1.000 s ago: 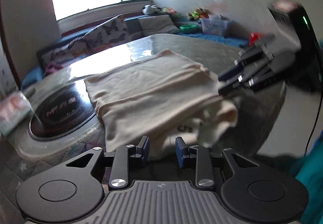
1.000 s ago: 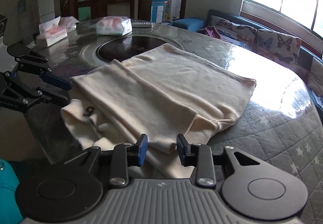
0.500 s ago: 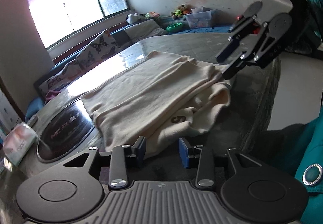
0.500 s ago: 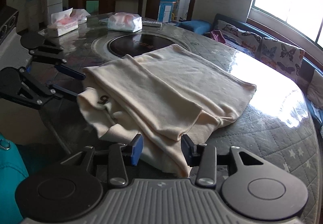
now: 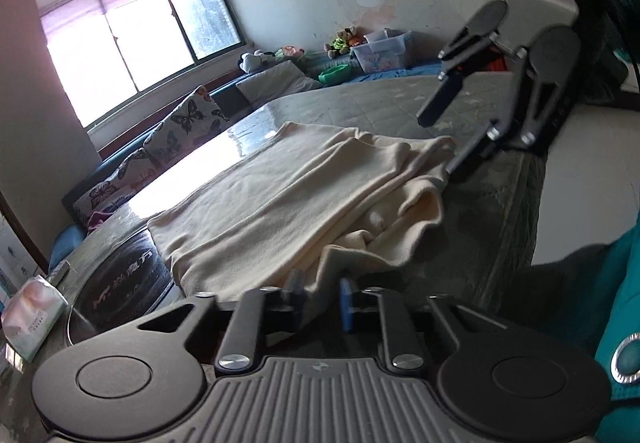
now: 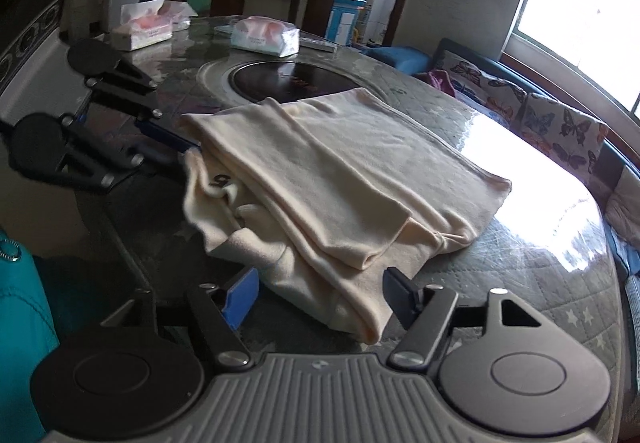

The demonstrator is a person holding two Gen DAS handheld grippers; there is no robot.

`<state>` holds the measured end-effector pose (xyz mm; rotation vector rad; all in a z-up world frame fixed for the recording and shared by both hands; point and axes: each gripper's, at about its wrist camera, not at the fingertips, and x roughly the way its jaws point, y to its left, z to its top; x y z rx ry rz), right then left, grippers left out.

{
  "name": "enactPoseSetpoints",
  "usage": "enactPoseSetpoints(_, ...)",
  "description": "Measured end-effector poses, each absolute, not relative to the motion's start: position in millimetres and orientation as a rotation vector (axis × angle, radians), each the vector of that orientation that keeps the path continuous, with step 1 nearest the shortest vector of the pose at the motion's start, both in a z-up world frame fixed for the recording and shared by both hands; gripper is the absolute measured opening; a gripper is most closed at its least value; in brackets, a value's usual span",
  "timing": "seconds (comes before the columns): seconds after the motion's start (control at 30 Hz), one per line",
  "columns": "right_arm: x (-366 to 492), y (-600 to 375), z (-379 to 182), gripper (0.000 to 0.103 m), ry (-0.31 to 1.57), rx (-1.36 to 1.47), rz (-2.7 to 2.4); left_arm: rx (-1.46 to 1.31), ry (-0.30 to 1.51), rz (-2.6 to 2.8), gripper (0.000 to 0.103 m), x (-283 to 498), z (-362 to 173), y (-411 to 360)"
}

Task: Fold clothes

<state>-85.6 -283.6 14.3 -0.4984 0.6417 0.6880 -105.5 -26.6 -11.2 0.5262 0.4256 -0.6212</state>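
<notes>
A cream garment (image 5: pixel 288 199) lies partly folded on the round table (image 5: pixel 492 179), its near edge bunched at the table's rim; it also shows in the right wrist view (image 6: pixel 340 171), with a dark "5" print on a lower layer. My left gripper (image 5: pixel 322 301) is open with a narrow gap, at the garment's near left corner; the cloth edge lies just in front of its fingers. My right gripper (image 6: pixel 320 293) is wide open, its fingers either side of the garment's near right corner. Each gripper shows in the other's view, the right (image 5: pixel 452 135) and the left (image 6: pixel 172 143).
A dark round hotplate (image 6: pixel 296 81) sits in the table's middle. Tissue packs (image 6: pixel 266 35) and a tissue box (image 6: pixel 144 29) stand at the far side. A sofa with butterfly cushions (image 6: pixel 560 123) runs under the window. A teal sleeve (image 5: pixel 616 303) is close by.
The right gripper has opened wide around the garment's near right corner. Both grippers have dropped lower and closer to the garment's near edge. The left gripper stays slightly open.
</notes>
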Motion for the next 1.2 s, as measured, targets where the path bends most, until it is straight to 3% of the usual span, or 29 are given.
enactPoseSetpoints(0.3, -87, -271, 9, 0.076, 0.582, -0.576, 0.742, 0.356, 0.449, -0.584, 0.007, -78, 12, -17)
enactPoseSetpoints(0.47, -81, -263, 5, 0.065, 0.554, -0.603, 0.770, 0.285, 0.469, -0.588, 0.007, -61, 20, -14)
enactPoseSetpoints(0.57, -72, -260, 3, 0.053, 0.566, -0.592, 0.771, 0.258, 0.488, -0.593, 0.007, -51, 21, -13)
enactPoseSetpoints(0.73, -52, -264, 7, 0.023, 0.624, -0.513, 0.787, 0.257, 0.499, -0.598, 0.012, -52, 19, -10)
enactPoseSetpoints(0.87, -38, -268, 13, 0.018, 0.659, -0.450, 0.787, 0.307, 0.483, -0.601, 0.015, -63, 17, -10)
enactPoseSetpoints(0.93, -33, -271, 16, 0.016, 0.670, -0.414, 0.791, 0.331, 0.475, -0.604, 0.032, -69, 15, -10)
enactPoseSetpoints(0.97, -30, -273, 18, 0.015, 0.675, -0.400, 0.793, 0.346, 0.475, -0.602, 0.034, -70, 13, -10)
enactPoseSetpoints(1.2, -26, -278, 21, 0.011, 0.683, -0.350, 0.766, 0.452, 0.475, -0.588, 0.035, -74, -2, -11)
